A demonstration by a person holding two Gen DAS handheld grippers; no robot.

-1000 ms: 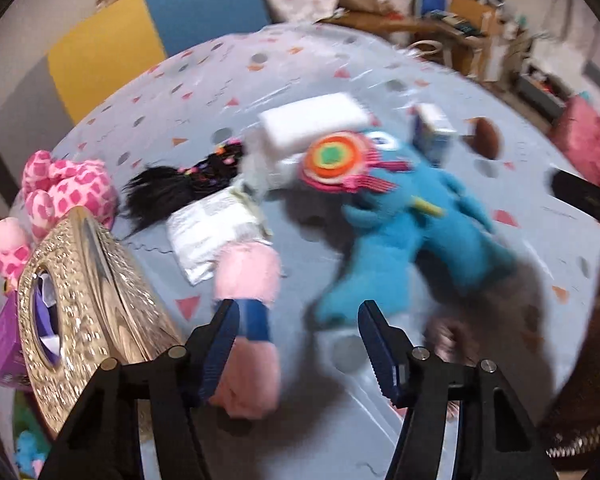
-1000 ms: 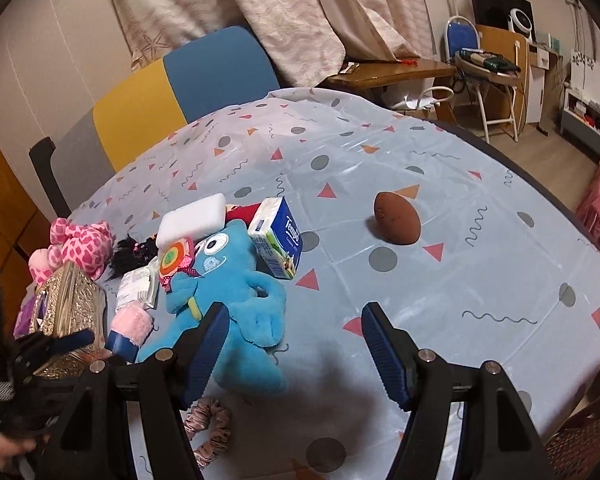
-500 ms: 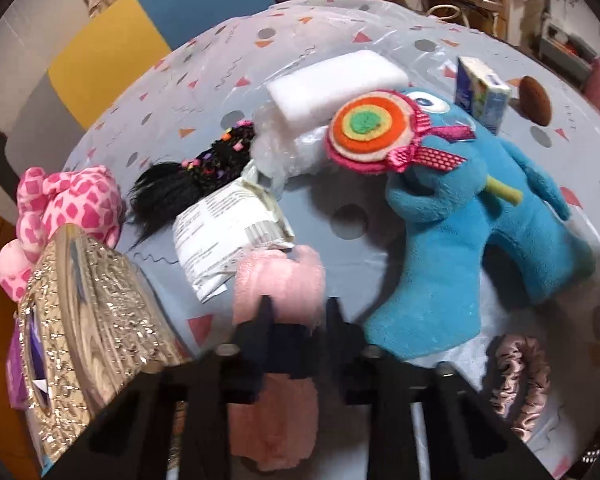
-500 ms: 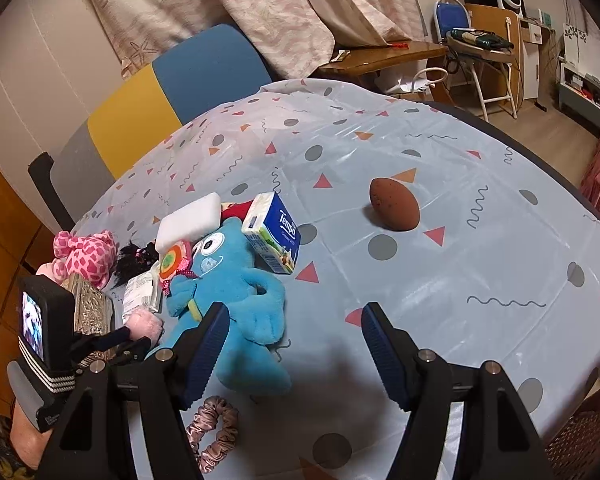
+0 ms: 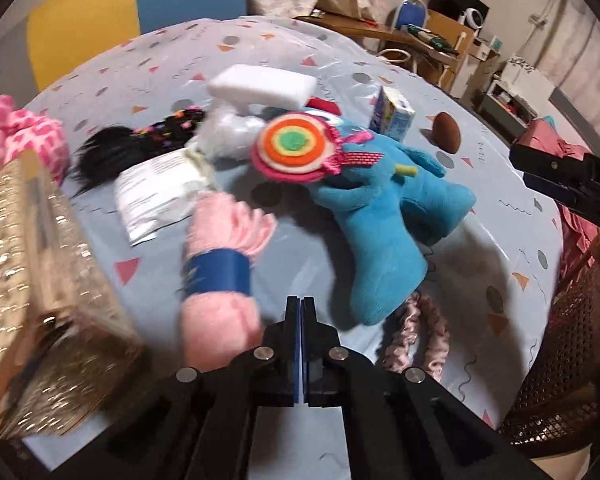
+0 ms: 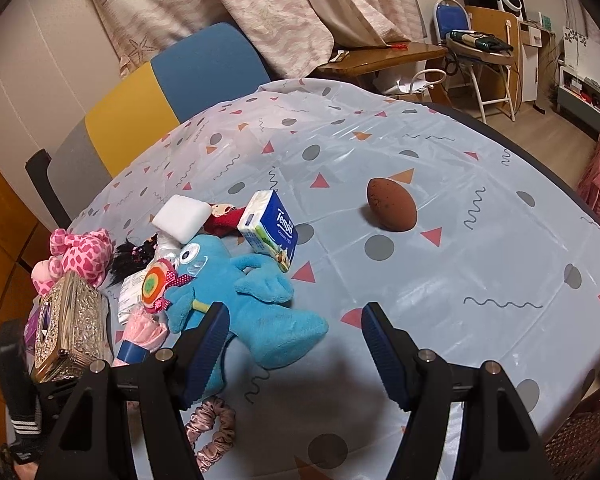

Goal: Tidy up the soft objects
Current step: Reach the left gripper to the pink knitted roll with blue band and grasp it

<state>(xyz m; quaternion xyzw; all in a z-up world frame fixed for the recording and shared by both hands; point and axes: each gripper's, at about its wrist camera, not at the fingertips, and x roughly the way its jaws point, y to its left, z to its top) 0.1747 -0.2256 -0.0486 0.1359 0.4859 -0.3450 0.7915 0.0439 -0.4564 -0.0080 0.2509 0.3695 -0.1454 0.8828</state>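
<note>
Beside the gold tissue box [image 5: 40, 280] lies the pink rolled towel [image 5: 220, 272] with its blue band, on the table [image 6: 460, 280]. The left gripper [image 5: 302, 344] is clenched with nothing between its jaws; the towel is just to its left, not held. To take it well, I would first part the jaws, then center them over the band. The right gripper [image 6: 296, 344] hangs released above the blue plush toy [image 6: 252, 300].

Both wrist views overlook the blue plush toy [image 5: 380, 216] [image 6: 256, 312].
</note>
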